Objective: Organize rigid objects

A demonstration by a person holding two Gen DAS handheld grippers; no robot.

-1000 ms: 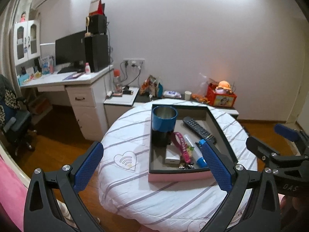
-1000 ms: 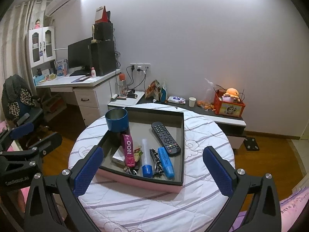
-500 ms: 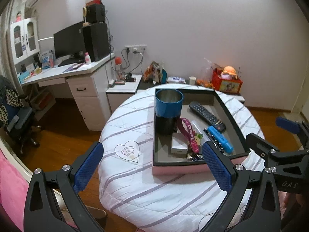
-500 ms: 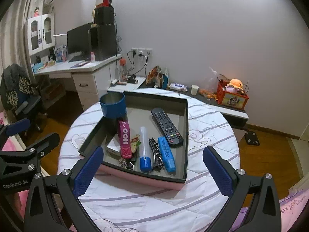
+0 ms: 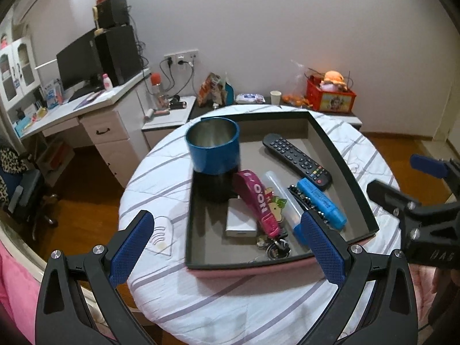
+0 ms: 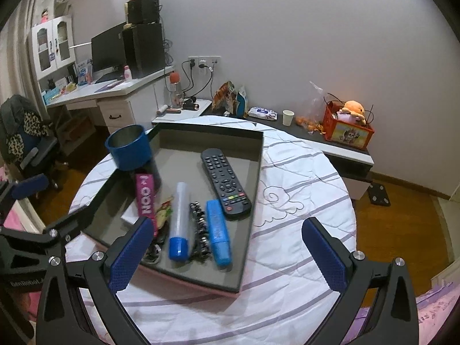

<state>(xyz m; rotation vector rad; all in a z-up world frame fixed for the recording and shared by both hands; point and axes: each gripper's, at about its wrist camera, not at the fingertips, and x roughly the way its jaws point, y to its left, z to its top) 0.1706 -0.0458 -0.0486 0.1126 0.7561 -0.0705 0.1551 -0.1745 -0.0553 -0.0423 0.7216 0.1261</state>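
Both the left hand-held gripper (image 5: pixel 227 240) and the right hand-held gripper (image 6: pixel 227 247) hover spread wide and empty near the tray (image 6: pixel 253 201) on the round counter (image 6: pixel 302 172). Inside the tray, the remote (image 6: pixel 225 184) lies right, the blue mug (image 6: pixel 129 146) far left, and the blue highlighter (image 6: pixel 218 233) near.

Plain pale wall (image 5: pixel 258 23) lit from above, glossy brown wooden floor (image 6: pixel 402 215), white drawer desk (image 6: pixel 115 97) carrying black monitor (image 6: pixel 107 49), white glass-door cabinet (image 6: pixel 54 43), leopard-print office chair (image 5: pixel 17 178)
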